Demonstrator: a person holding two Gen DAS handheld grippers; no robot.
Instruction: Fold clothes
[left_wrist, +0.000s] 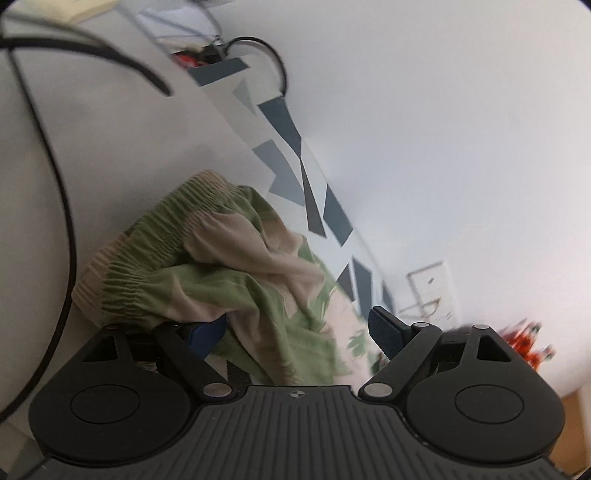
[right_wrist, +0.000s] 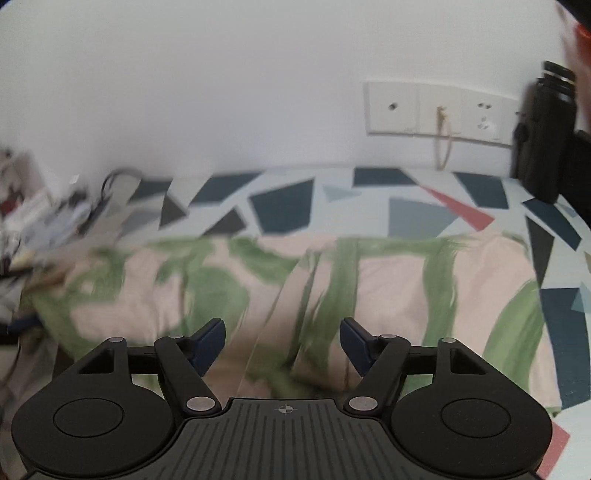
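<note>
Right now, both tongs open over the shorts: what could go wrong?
1. The shorts are bunched at the waistband between the open left tongs; closing here may pinch several layers and fold them crooked.
2. A black cable runs beside the waistband and could snag.
3. The right tongs hang open above flat fabric in a blurred view; a grab may also catch the patterned sheet.

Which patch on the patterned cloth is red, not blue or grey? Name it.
The long thin triangle on the tablecloth, just below the wall sockets in the right wrist view; surrounding patches are navy, blue or grey.
</note>
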